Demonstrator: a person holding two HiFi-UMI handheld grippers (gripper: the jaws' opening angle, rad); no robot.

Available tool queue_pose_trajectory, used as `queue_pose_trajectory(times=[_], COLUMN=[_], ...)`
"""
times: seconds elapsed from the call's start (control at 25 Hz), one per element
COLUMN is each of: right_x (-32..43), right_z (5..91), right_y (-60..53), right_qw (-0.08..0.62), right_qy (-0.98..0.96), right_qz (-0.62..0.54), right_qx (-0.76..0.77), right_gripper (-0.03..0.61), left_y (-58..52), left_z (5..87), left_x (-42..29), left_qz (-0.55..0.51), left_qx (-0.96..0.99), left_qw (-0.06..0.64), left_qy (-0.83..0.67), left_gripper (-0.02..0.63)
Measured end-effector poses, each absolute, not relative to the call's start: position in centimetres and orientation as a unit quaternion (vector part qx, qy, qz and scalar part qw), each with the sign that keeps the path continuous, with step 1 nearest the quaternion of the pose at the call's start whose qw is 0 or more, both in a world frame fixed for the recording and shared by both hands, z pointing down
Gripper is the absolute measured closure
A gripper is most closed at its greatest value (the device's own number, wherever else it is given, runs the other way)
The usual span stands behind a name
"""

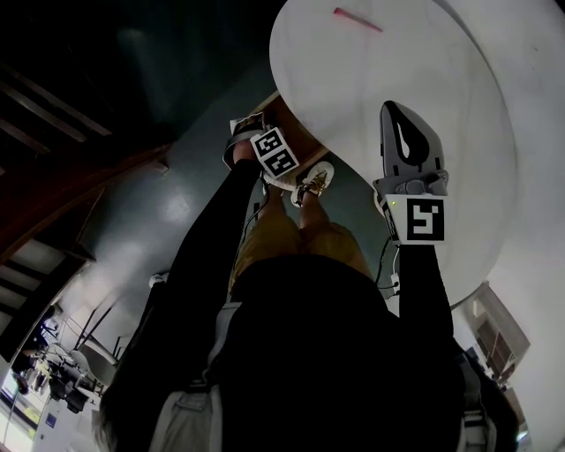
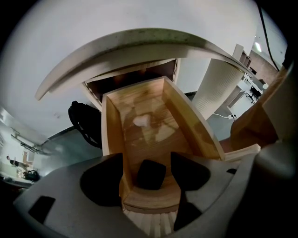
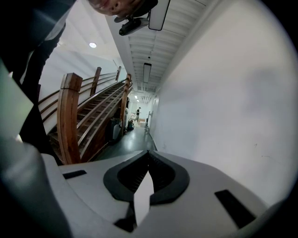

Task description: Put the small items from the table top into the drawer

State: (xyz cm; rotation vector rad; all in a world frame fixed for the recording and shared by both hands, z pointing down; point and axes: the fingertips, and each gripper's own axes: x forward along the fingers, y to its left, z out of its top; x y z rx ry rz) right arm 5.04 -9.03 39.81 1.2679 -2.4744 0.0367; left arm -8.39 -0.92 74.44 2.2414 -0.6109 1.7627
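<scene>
A wooden drawer (image 1: 294, 117) stands pulled out from under the round white table (image 1: 397, 62). My left gripper (image 1: 252, 134) hangs over the drawer's front end. In the left gripper view its jaws (image 2: 148, 185) stand apart above the drawer (image 2: 111, 125), and a small black block (image 2: 150, 174) lies between them with wood showing on both sides. A thin pink item (image 1: 357, 19) lies at the table's far side. My right gripper (image 1: 395, 113) hovers over the table top, shut, with nothing between its jaws (image 3: 148, 157).
The person's shoes (image 1: 309, 181) stand on the grey floor beside the drawer. A white table pedestal (image 2: 216, 88) rises right of the drawer, and a black object (image 2: 86, 123) sits to its left. A wooden staircase (image 3: 70, 116) shows in the right gripper view.
</scene>
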Motion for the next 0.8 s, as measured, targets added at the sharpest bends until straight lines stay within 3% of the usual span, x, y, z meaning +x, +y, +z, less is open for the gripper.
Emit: queue_pose_trajectory(times=[0.8], right_x=[5.74], right_z=[39.62], right_y=[-8.81], right_qw=[0.179], right_qy=[-0.873], right_qz=[0.012], right_qx=[0.454], right_gripper=[0.552], left_y=[-0.79], left_z=[74.48], left_x=[-8.38], left_qz=[0.606], left_qx=[0.761], left_qw=[0.114], left_qy=[-0.202], left_gripper=[0.278])
